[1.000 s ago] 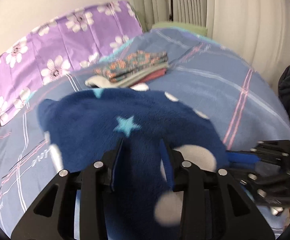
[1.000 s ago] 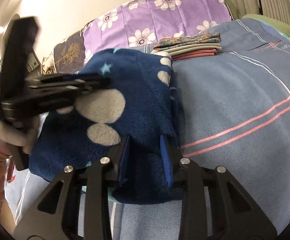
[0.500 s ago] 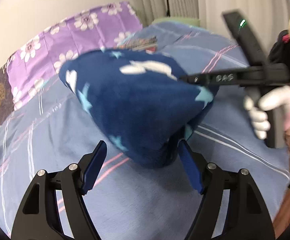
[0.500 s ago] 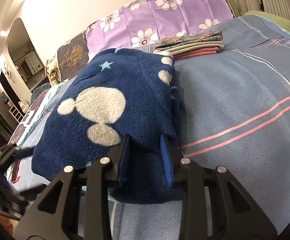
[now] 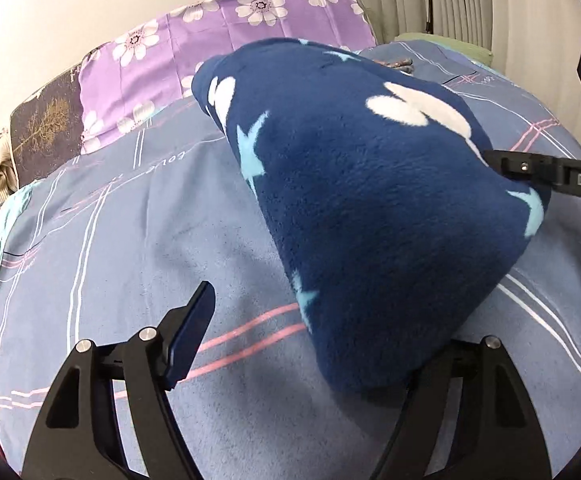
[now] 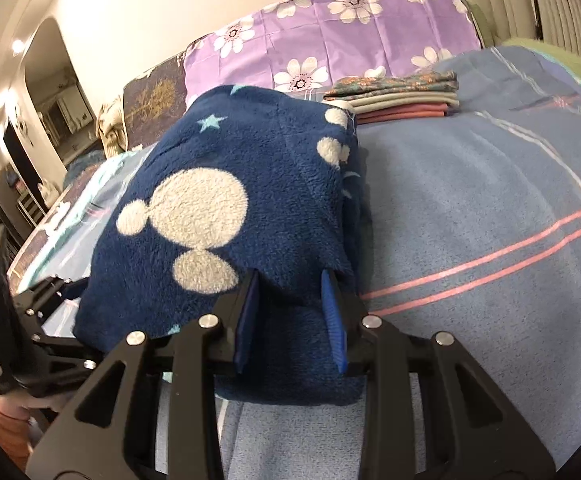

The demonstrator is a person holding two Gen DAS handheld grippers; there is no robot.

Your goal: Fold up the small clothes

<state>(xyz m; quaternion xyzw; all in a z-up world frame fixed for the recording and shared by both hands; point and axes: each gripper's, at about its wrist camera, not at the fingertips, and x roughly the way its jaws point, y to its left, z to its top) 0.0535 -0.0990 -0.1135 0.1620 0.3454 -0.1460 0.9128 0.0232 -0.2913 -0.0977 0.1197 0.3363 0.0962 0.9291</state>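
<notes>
Fleece: your navy fleece (image 5: pixel 370 208) with white blobs and pale stars is lifted off the bed (image 5: pixel 130 248), bunched into a rounded bundle above the middle of the bed; its far end trails toward the head edge.
Left gripper: your left gripper (image 5: pixel 322 332) stands wide apart and grips nothing; the left finger (image 5: pixel 190 332) is clear over the sheet, the right one is hidden behind the bundle's low end.
Right gripper: your right gripper (image 6: pixel 290 316) is pinched onto a fold at the near edge of the fleece (image 6: pixel 226 216), both blue pads pressed into the cloth. In the left view it comes in from the right side and meets the bundle's side.
Stack: folded clothes (image 6: pixel 402 96) lie in a neat pile near the head edge, beyond the fleece.
Pillow: a purple flowered pillow (image 6: pixel 330 32) lies at the head of the bed, behind the stack.
</notes>
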